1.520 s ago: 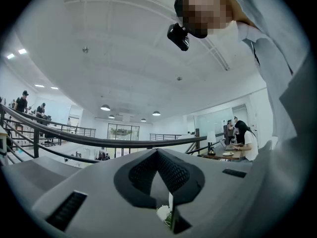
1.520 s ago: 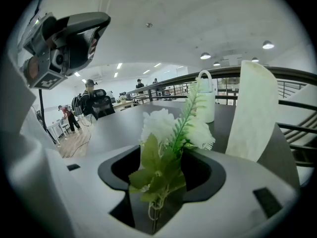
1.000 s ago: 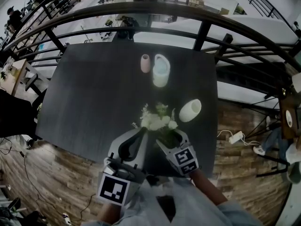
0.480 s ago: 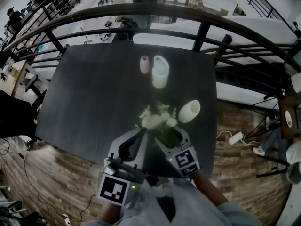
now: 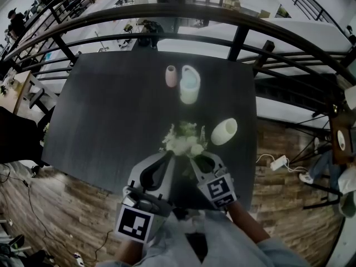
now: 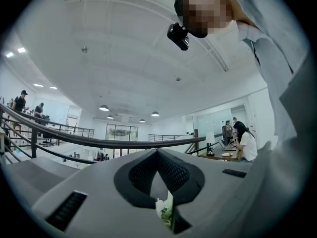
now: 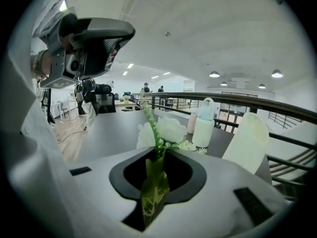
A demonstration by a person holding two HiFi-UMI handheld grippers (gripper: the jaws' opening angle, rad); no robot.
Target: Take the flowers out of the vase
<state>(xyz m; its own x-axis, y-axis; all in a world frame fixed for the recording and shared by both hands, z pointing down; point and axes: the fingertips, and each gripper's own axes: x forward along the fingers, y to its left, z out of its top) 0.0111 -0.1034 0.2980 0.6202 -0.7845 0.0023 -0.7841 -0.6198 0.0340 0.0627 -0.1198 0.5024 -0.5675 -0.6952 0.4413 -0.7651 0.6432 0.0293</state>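
Right gripper (image 7: 158, 157): my jaws are drawn in narrow and clamped on the green stems of the flowers (image 7: 171, 129). The stems run up through the gap and a leafy wrap hangs down toward the jaw base.
Left gripper (image 6: 157, 152): my jaws are together, tips meeting, and aimed up at the ceiling. A scrap of leaf and white petal shows low in the gap near their base, and I can't tell whether it is pinched there.
Flowers: the white blooms sit just past my right jaw tips, with one thin green spray rising above them. The whole bunch is clear of the vase (image 7: 250, 140).
Vase: white, ahead of my right jaws and off to their right, on the table (image 5: 111, 110), apart from the blooms.
Bottle (image 7: 203, 125): farther ahead of the right jaws, beyond the blooms. It is pale, with a loop handle on top.
Pink jar (image 5: 172, 75): just beside the bottle, on its left.
Table: dark top under everything.
Railing (image 5: 239, 38): dark bars beyond the table's far edge.
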